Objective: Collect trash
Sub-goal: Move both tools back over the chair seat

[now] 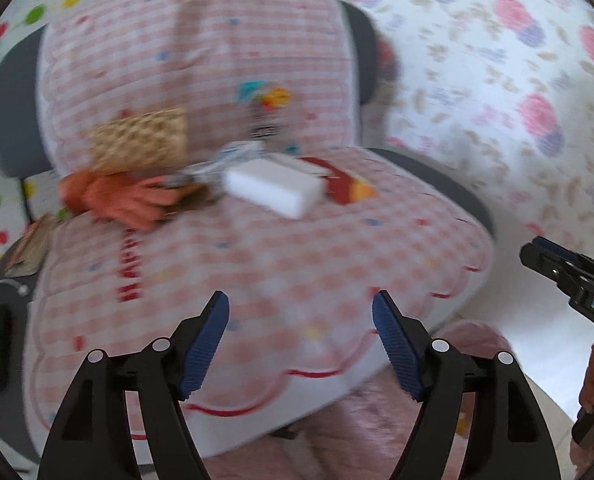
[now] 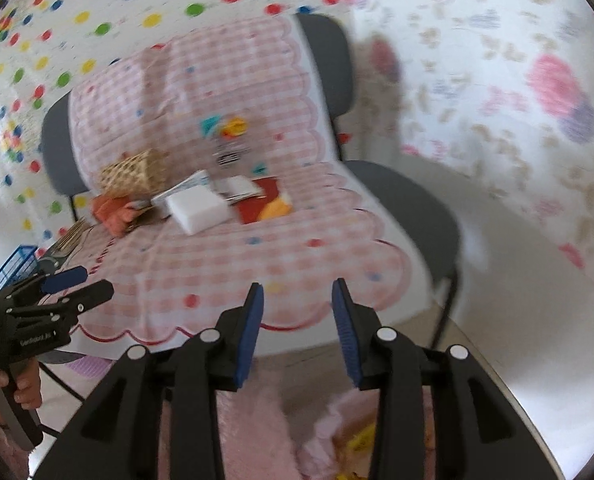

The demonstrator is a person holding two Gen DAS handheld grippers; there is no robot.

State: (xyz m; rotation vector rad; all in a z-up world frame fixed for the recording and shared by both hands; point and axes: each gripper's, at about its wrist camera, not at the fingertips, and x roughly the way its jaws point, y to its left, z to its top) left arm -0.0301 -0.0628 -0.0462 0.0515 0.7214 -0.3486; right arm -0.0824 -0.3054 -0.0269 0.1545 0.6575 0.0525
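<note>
bright daylight, heavy motion blur, fisheye bending and dark corners.

Grey chair (image 2: pixel 409 204) under pink checked cover (image 2: pixel 225 80); floral (image 2: pixel 497 80), dotted wall drapes (image 2: pixel 57 40).

A quilted checked cloth cover (image 1: pixel 281 256) is spread over the chair; a matt white foam block (image 1: pixel 273 186), woven straw basket (image 1: pixel 137 140) and ribbed blue pads (image 1: pixel 397 344) are seen.

A chair (image 1: pixel 437 176) under a pink checked cover (image 1: pixel 297 264) fills mid-frame; at its rear lie a white block (image 1: pixel 273 188), orange cloth (image 1: pixel 117 200), woven basket (image 1: pixel 141 140) and red packet (image 1: pixel 345 188).
</note>
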